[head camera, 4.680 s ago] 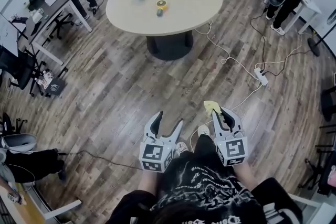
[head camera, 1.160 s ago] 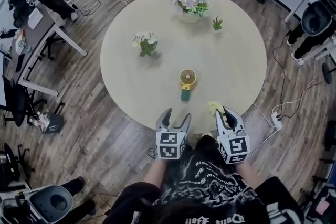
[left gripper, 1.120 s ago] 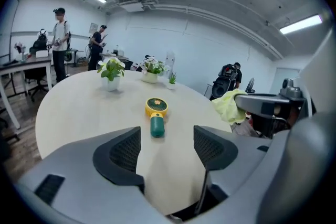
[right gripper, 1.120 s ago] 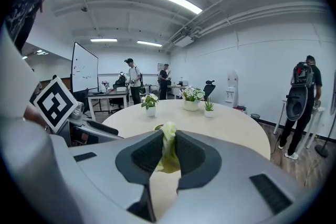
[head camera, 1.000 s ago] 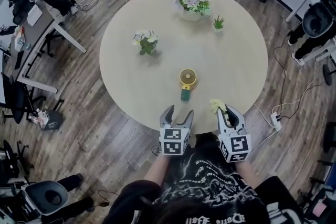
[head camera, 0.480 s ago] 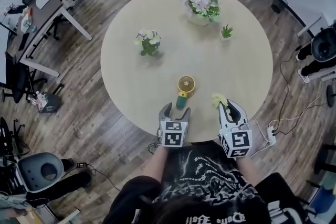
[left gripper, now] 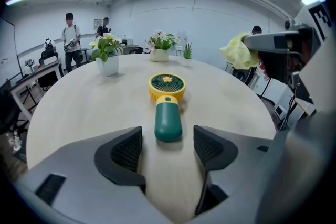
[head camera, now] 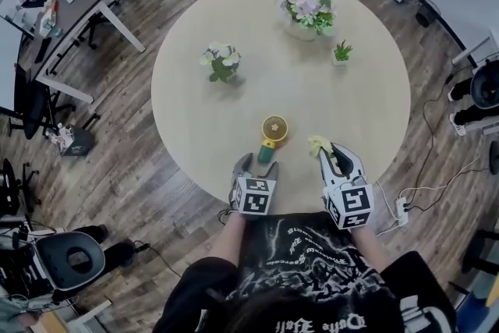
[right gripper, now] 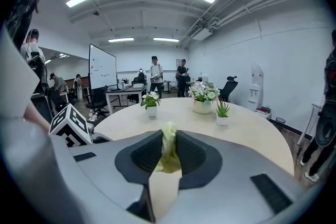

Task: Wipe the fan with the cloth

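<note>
A small handheld fan with a round yellow head and a dark green handle [head camera: 270, 138] lies flat on the round pale wooden table [head camera: 359, 101], near the edge closest to the person, with its handle pointing back towards them. The left gripper [head camera: 258, 164] is low over that edge with its jaws spread apart. Its own view shows the bare tabletop between them and the green handle end [left gripper: 168, 124] just ahead of the gap, touching neither jaw. The right gripper [head camera: 334, 153] hovers to the right of the fan, apart from it. Its jaws are pressed together on a crumpled pale yellow-green cloth [right gripper: 168, 150], which bunches out past the tips [head camera: 319, 143]. Farther across the table stand a small white pot of white flowers [head camera: 221, 62], a larger bouquet in a pale bowl [head camera: 307, 8] and a tiny potted green plant [head camera: 341, 53], all well apart from the fan.
</note>
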A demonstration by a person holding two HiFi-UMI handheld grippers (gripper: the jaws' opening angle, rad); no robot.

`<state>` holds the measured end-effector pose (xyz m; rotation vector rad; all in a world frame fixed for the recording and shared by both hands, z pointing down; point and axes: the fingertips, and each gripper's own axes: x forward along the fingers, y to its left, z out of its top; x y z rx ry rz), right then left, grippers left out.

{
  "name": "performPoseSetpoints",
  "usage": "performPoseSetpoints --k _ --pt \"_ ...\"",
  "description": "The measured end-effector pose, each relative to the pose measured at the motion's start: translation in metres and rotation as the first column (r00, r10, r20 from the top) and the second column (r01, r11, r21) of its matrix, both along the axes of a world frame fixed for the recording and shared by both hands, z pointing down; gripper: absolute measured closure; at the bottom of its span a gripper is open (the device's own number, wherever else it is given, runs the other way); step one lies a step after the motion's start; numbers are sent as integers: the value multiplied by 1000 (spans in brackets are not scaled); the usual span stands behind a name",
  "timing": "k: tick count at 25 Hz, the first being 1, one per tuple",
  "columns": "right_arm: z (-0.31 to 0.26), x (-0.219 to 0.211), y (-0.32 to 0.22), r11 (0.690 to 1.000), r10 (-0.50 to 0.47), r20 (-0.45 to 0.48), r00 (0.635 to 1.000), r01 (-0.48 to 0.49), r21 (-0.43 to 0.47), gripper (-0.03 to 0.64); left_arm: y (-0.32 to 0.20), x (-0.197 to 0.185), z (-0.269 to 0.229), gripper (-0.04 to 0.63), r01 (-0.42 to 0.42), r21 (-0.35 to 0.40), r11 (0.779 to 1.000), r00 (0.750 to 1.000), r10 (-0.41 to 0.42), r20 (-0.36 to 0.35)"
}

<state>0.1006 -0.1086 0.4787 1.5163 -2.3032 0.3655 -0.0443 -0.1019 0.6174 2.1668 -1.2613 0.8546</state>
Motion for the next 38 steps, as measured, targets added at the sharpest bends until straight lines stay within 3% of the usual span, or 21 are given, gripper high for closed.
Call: performPoseSetpoints --k 4,7,9,10,18,21,26,31,36,38 --pt "7 -4 -3 999 -23 16 1000 24 -26 535 0 -1 1 286 -2 8 1000 1000 2 23" --pt "12 -12 -4 997 -55 34 998 57 -54 535 0 4 0 322 -54 19 998 998 53 33" --pt "17 -19 -4 993 -86 33 996 89 -75 535 1 8 0 404 -82 30 996 996 81 48" --pt "19 -23 -3 991 -101 31 994 103 -83 535 2 8 0 414 -86 34 996 995 84 54" --pt "27 -65 0 947 -277 100 956 289 -139 535 0 9 0 419 -96 3 995 995 96 11" --pt "29 -89 -1 914 -349 145 926 370 -165 535 5 11 -2 419 -143 4 990 990 143 11" --pt "47 -124 1 824 -503 125 855 518 -228 535 6 16 0 419 -195 0 981 981 195 4" --pt "81 -140 7 751 -563 103 820 560 -350 537 9 16 -1 419 -202 -5 979 979 202 1" --pt "98 -152 -3 701 -571 125 812 561 -441 535 7 17 -1 419 -207 2 978 978 207 4" --pt "100 -155 -6 709 -583 84 809 556 -434 532 7 19 1 419 -206 -1 979 979 206 -2"
